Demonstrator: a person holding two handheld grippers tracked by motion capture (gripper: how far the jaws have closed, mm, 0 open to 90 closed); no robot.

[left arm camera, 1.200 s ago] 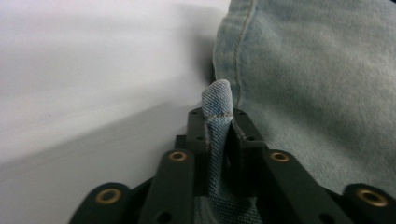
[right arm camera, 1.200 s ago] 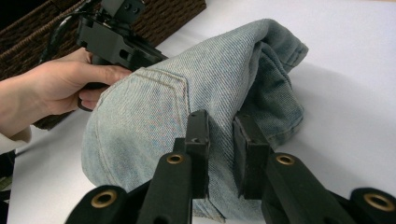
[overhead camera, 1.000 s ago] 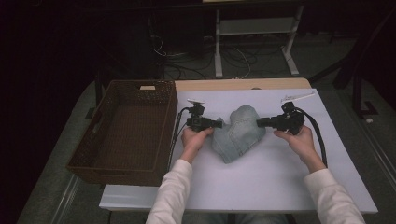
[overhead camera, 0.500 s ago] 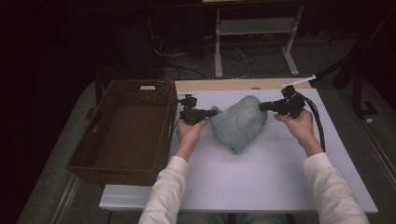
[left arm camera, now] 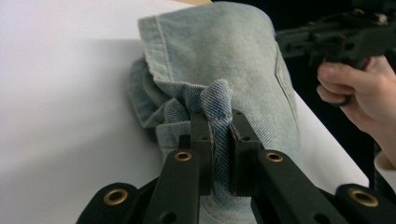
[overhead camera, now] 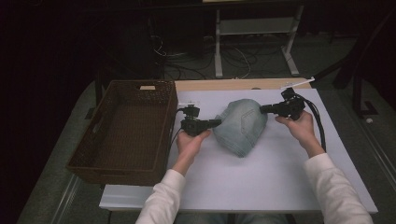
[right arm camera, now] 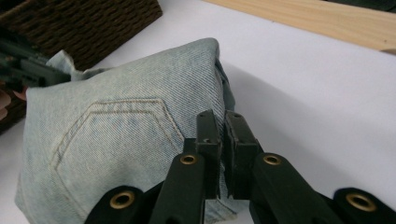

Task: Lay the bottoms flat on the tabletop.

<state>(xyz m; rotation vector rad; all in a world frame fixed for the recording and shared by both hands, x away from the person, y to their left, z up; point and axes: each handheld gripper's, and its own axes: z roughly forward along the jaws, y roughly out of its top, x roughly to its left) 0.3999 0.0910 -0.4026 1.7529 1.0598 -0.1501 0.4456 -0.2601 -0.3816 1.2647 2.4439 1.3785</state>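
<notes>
A pale blue folded pair of jeans hangs partly lifted over the white table top, stretched between both grippers. My left gripper is shut on a bunched fold of the jeans at the garment's left edge. My right gripper is shut on the right edge of the jeans, where a stitched back pocket faces the camera. In the left gripper view the other hand and its gripper appear beyond the denim.
A dark brown wicker basket stands at the table's left side, close to my left hand; its corner also appears in the right gripper view. A wooden strip runs along the far edge. Table legs and cables lie beyond.
Both hands have carried the jeans up and away from the person, toward the far side of the table. The garment now hangs more upright between the grippers.
</notes>
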